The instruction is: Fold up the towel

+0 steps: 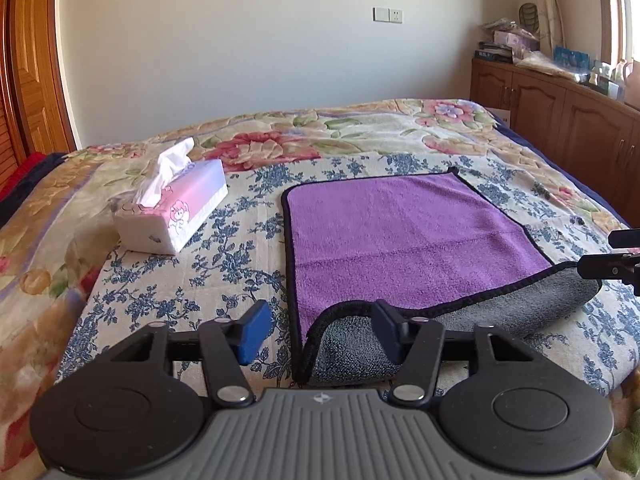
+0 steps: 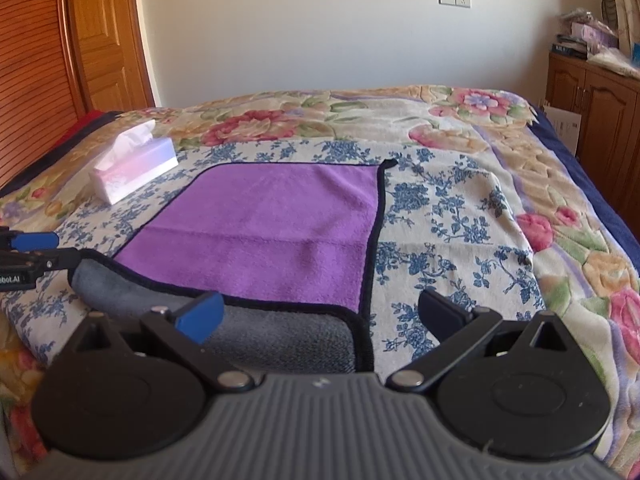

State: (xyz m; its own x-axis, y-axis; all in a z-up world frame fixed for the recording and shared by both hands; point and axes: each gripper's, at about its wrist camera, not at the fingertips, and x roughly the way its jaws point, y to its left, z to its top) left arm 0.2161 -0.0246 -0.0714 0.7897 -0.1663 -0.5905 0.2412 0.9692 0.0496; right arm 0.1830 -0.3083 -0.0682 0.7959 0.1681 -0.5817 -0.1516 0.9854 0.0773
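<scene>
A purple towel (image 1: 404,236) with a black hem and a grey underside lies spread on a bed (image 1: 360,136) covered by a floral blanket. Its near edge is rolled over toward the far side, so a strip of grey shows along the near side from corner to corner.

The left claw (image 1: 320,332) sits low at the towel's near left corner. Its right finger rests on the turned-up grey fold, while its left finger stands out over the bare blanket, clear of the cloth. The jaws stand apart with the corner between them, and the pads are not pressing on the fabric, so this claw is released.

The right claw (image 2: 320,316) is at the near right corner. Its left finger (image 2: 200,316) lies over the grey fold and its right finger stands over the blanket just beyond the towel's black hem. Its jaws are spread wide, released, gripping nothing.

A pink and white tissue box (image 1: 176,208), a tissue sticking up from it, stands on the bed to the left of the towel, apart from it. A wooden cabinet (image 1: 560,120) runs along the right wall.
</scene>
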